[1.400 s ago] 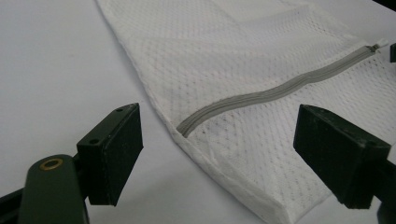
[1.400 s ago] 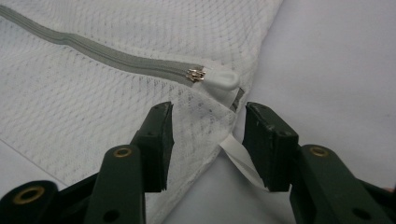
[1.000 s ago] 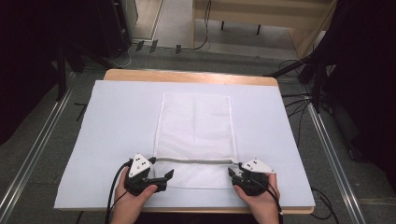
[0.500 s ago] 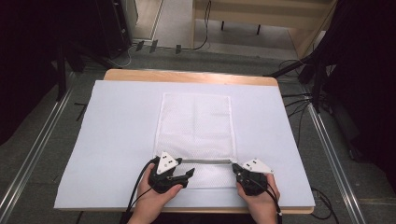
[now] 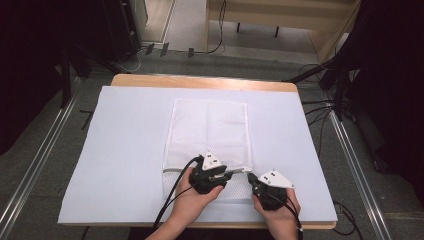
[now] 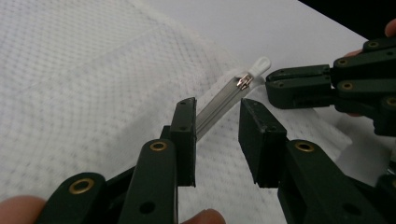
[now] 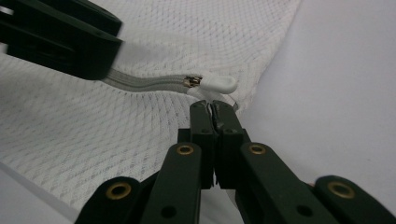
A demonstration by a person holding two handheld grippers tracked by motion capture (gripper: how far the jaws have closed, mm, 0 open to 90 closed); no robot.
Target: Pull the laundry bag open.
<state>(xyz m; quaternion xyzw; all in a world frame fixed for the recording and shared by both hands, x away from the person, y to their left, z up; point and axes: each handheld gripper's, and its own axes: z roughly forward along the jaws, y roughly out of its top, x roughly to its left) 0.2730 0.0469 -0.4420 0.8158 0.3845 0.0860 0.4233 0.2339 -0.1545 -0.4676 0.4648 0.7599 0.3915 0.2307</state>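
Observation:
A white mesh bag (image 5: pixel 210 125) lies flat on the pale mat, its zipper along the near edge. My left gripper (image 5: pixel 231 173) hovers over the zipper's right end. In the left gripper view, that gripper (image 6: pixel 217 105) has just been closing; its jaws still stand apart with the grey zipper tape (image 6: pixel 219 105) running between them, unpressed. The white zipper pull (image 6: pixel 259 66) and brass slider (image 6: pixel 243 82) lie just beyond. My right gripper (image 5: pixel 251 177) sits at the bag's near right corner; in its own view the right gripper (image 7: pixel 212 106) is shut on a bit of white bag edge below the pull (image 7: pixel 219 84).
The pale mat (image 5: pixel 125 150) covers a wooden table (image 5: pixel 200 81). A black cable (image 5: pixel 175 192) trails from the left gripper over the mat's near edge. Dark stands and floor cables (image 5: pixel 320 107) surround the table.
The left gripper has slid right along the zipper until it is close to the right gripper, and its jaws have narrowed. The right gripper has stayed at the corner and closed.

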